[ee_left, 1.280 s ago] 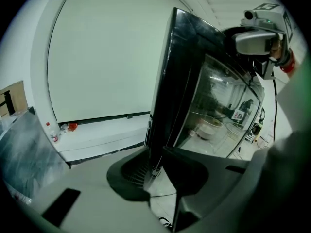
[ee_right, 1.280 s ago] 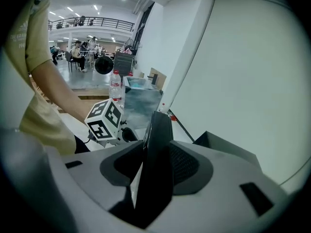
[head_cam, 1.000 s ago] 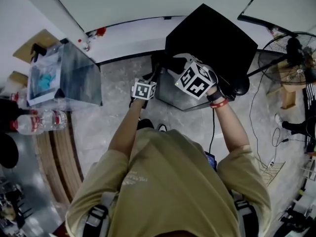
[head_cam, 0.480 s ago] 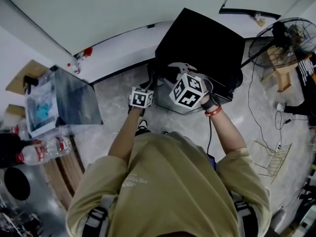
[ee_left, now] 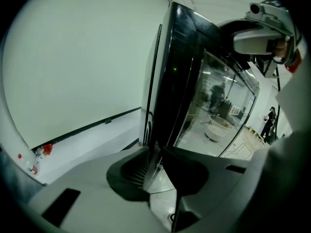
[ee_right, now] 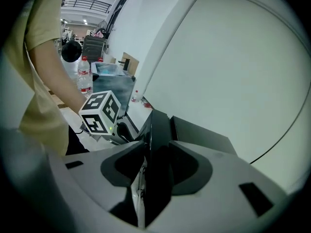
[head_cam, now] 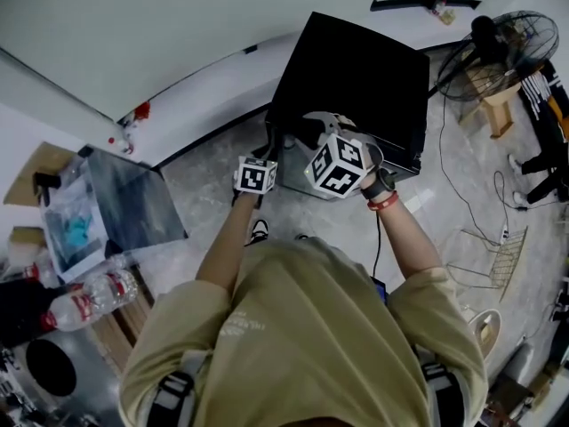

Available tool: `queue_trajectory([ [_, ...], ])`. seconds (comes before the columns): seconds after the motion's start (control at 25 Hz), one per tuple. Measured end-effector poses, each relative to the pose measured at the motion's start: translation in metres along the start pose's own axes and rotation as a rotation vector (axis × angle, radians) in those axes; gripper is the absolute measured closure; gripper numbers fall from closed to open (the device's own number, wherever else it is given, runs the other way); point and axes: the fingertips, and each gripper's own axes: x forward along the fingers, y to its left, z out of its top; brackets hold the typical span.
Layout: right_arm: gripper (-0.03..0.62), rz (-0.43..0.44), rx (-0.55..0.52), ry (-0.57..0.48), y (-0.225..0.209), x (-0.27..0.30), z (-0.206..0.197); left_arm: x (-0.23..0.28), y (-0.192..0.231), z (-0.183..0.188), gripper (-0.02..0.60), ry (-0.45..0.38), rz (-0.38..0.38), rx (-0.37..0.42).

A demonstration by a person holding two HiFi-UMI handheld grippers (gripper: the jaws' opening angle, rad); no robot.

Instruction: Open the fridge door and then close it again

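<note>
The floor is grey marbled tile running up to a white wall, and the black fridge stands on it near that wall. To the left a glass-sided case sits by wooden slats; to the right stand a fan and a wooden stool, with a thin cable trailing across the tiles toward a wire rack lying flat. A dark shoe is planted on the tiles in front of the fridge
</note>
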Motion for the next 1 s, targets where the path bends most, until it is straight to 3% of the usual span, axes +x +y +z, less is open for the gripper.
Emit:
queue_trajectory([
  [0.36,0.416,-0.046,0.054,0.022,-0.006,0.005,0.000,0.003,0.002,0.004,0.482,0.014,-0.062,0.038],
  [0.48,0.411,-0.065,0.107,0.008,-0.007,0.005,0.000,0.008,0.003,0.004,0.482,-0.006,-0.067,0.069],
  [0.72,0.410,-0.094,0.162,0.009,-0.010,0.004,0.001,0.002,0.005,0.004,0.486,0.036,-0.107,0.133],
  [1.0,0.451,-0.170,0.314,-0.022,-0.013,-0.014,0.003,-0.034,-0.004,0.040,0.486,-0.068,-0.196,0.214],
])
